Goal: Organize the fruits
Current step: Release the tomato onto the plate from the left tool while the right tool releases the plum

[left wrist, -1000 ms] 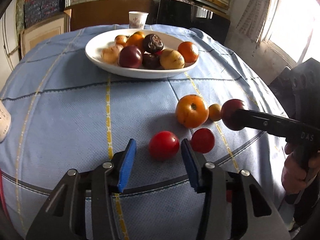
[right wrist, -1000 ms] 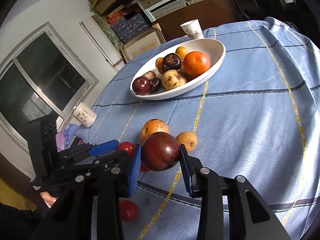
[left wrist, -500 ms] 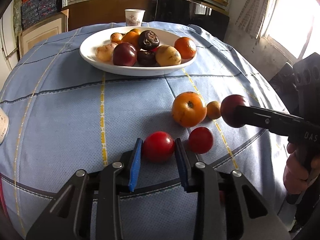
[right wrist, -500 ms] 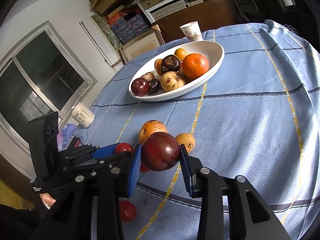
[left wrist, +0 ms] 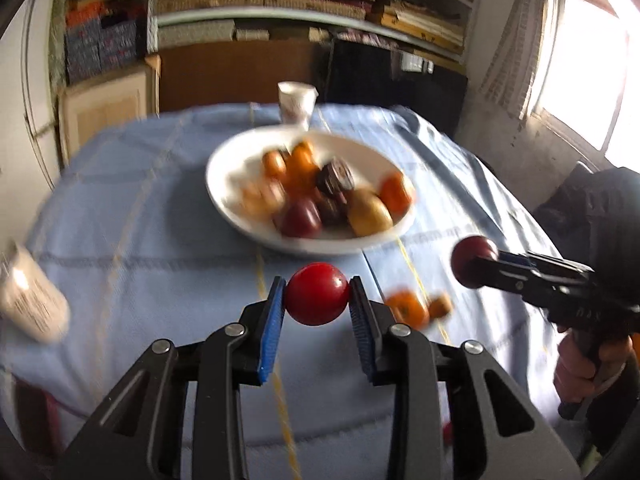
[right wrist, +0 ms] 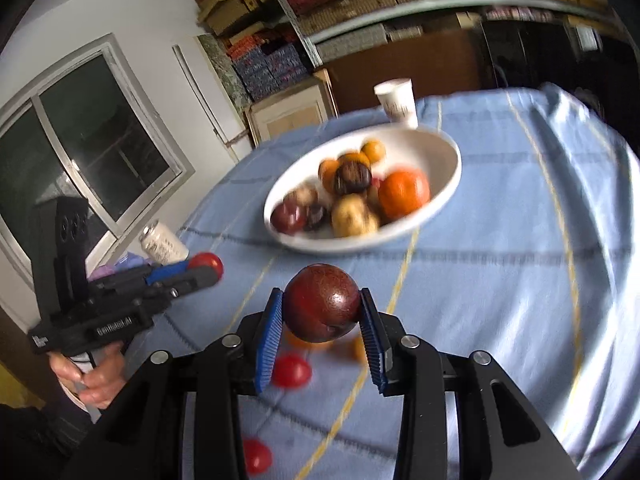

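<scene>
Now airborne | L gripper (left wrist: 316, 300) clamped on red tomato (left wrist: 316, 294), was on cloth 0.5 s ago, lifted clear | R gripper (right wrist: 322, 310) grips dark-red fruit (right wrist: 322, 308), also raised | both short of white bowl (left wrist: 240, 216) | next: drop-off in bowl, prob | orange fruit (left wrist: 404, 308) + others left on tablecloth (left wrist: 140, 240)

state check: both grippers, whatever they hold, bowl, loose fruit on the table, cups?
left gripper: shut on red tomato
red tomato: held, lifted off the cloth
right gripper: shut on dark red fruit
dark red fruit: held above the table
white bowl: upright, holding mixed fruit
orange fruits: loose on the cloth
paper cup: upright behind the bowl
</scene>
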A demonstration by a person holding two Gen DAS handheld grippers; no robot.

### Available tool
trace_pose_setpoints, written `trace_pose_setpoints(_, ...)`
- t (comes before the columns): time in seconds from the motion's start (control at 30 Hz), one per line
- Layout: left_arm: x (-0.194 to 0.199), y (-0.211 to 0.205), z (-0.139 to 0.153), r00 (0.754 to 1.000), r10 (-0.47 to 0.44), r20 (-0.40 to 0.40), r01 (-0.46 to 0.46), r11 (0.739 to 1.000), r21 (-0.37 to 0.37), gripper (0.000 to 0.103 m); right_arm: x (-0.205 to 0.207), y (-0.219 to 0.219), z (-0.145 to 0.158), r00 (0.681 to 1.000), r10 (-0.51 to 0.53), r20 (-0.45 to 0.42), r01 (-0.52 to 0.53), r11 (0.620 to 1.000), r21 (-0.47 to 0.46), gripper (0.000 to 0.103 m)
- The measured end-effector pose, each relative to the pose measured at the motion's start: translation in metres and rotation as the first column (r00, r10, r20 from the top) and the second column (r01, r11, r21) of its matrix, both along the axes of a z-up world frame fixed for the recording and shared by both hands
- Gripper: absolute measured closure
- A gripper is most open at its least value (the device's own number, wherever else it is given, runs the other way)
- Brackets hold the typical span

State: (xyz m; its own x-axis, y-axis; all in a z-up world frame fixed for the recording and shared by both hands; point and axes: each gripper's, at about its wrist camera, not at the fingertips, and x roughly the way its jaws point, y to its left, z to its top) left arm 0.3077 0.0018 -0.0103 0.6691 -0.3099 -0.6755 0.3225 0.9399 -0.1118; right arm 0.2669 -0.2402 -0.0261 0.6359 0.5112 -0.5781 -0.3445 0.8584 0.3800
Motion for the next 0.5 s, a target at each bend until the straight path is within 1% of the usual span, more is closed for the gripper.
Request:
trace_pose_setpoints(0.13, 0.033, 0.004, 0.016, 0.999, 0.038, 0.016, -0.038, 0.999, -0.006, 0.071, 0.024, 0.01, 0.013, 0.998, -0.025, 0.054, 0.028, 0.997, -0.066, 0.065)
trace_pose_setpoints(0.23, 0.063, 0.004, 0.023, 0.997, 0.071, 0.022, -0.071, 0.997, 0.009, 0.071, 0.044, 0.014, 0.017, 0.997, -0.04, 0.06, 0.044, 0.996, -0.074, 0.065)
trace_pose_setpoints(0.43, 0.123, 0.0, 0.016, 0.991, 0.133, 0.002, -0.133, 0.991, 0.028, 0.071, 0.081, 0.024, 0.021, 0.993, -0.089, 0.078, 0.098, 0.989, -0.114, 0.065)
trace_pose_setpoints(0.5, 0.136, -0.002, 0.013, 0.989, 0.147, -0.005, -0.147, 0.988, 0.036, 0.071, 0.092, 0.025, 0.02, 0.992, -0.103, 0.074, 0.111, 0.987, -0.114, 0.065)
